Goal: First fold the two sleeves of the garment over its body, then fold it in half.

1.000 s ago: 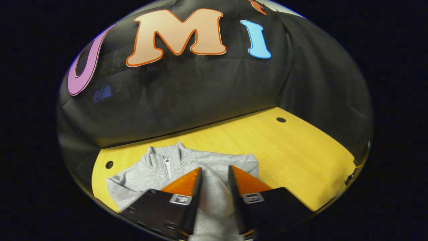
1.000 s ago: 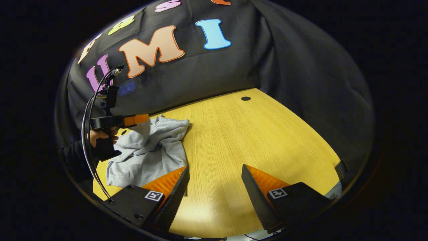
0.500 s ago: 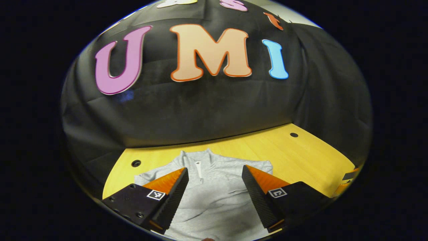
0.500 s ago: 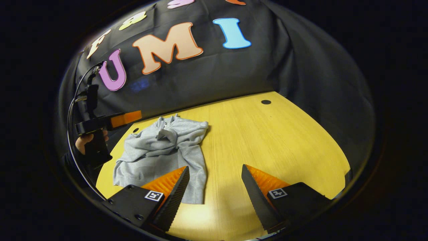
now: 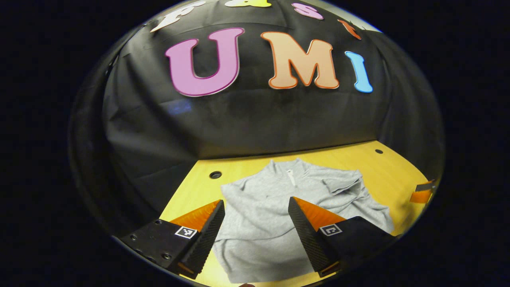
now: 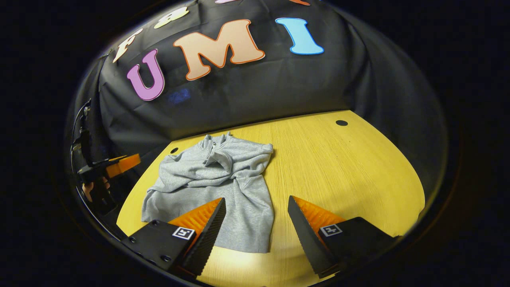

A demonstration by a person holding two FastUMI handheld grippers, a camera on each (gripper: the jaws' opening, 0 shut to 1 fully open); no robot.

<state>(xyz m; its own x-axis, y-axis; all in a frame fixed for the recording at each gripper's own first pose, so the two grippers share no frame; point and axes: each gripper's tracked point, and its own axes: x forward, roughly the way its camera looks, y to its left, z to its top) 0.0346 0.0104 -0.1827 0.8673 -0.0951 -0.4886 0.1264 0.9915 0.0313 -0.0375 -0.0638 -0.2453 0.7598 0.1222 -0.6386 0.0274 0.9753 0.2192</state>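
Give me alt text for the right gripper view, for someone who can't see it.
A grey zip-neck sweatshirt lies crumpled on a yellow wooden table, one sleeve folded over its chest. The open right gripper hovers above the hem, empty; the left gripper, held in a hand, sits at the far left edge.

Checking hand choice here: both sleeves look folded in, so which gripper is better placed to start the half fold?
Probably the right gripper: it hangs open just above the sweatshirt's near hem. The left gripper, also open, is off the table's side edge, farther from the hem.
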